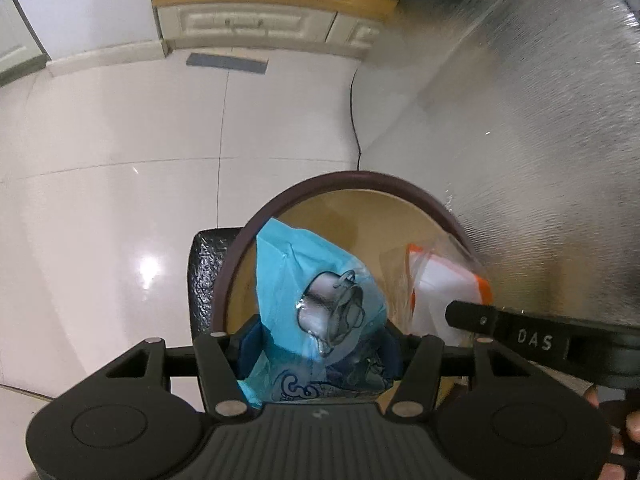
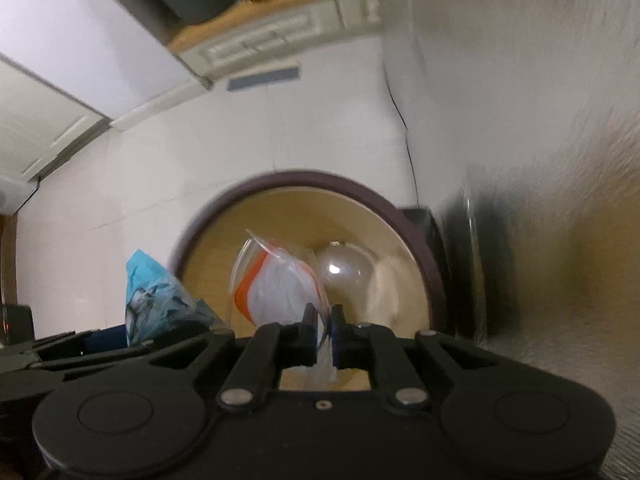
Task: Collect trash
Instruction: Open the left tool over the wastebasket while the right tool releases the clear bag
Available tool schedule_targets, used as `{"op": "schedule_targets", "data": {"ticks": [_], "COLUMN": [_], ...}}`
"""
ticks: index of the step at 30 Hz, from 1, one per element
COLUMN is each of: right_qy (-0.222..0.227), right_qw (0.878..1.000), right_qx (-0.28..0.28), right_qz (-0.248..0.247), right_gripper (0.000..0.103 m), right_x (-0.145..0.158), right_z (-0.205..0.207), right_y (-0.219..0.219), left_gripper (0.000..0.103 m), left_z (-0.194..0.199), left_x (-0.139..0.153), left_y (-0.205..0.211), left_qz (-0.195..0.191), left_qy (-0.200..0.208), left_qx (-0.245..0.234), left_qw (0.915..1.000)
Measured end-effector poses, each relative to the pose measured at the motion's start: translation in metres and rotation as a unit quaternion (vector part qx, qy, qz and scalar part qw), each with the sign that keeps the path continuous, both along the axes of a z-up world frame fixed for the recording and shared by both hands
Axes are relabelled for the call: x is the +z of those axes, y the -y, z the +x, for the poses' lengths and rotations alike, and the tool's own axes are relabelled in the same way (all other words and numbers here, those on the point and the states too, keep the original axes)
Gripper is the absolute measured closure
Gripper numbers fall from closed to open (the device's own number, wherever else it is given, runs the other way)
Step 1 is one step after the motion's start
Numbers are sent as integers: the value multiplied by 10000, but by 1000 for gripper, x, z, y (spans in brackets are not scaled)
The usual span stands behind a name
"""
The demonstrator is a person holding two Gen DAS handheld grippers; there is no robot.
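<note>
Both grippers are pointing down over the round bin (image 1: 360, 184) with the dark rim and tan inside. The left gripper (image 1: 316, 344) has the crumpled blue wrapper (image 1: 316, 280) clamped between its pads, hanging over the bin's mouth. The right gripper (image 2: 323, 324) is pinched tight on a clear bag with an orange stripe (image 2: 276, 284), also over the opening. Shiny white tile floor (image 1: 120, 160) all around.

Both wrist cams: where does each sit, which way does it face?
Left wrist: on the left gripper, facing steeply down into the bin; its fingers clamp the blue bag, a hand shows at the right edge.
Right wrist: on the right gripper, facing down into the bin; shut on the orange-striped bag.
Shared: bin, both bags, tiled floor, cabinet.
</note>
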State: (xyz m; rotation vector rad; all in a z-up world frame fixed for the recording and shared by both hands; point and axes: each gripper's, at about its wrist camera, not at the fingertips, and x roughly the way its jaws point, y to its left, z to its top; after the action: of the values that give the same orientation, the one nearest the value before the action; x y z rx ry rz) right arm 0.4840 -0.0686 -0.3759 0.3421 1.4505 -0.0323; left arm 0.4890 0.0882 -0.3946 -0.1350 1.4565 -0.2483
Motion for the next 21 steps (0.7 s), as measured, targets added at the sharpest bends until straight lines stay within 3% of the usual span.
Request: {"op": "schedule_targets", "data": {"ticks": [11,14,17,21], "right_qy": [-334,-390,-382,-422], "right_qw": [9987,9986,9990,9990], "right_qx": [-375,-354,-235,-157], "right_qz": [15,16,11,-60], "right_gripper": [96,96,95,90], "right_x": [-56,-69,-77,-77], "right_z": [17,23,27,28], "right_y": [16,13,7,3], "left_gripper": [43,42,41,38], "left_z": [9,11,9,7], "left_x": [-56,-70,-69,-70], "left_y": [20,23,34,36], "left_qz": [-41,108,216,131], "left_qy": [-353,-394,-110,-256], "left_qx": [-288,-258,-494,-497], "left_qw": [9990,9988,9985,9983]}}
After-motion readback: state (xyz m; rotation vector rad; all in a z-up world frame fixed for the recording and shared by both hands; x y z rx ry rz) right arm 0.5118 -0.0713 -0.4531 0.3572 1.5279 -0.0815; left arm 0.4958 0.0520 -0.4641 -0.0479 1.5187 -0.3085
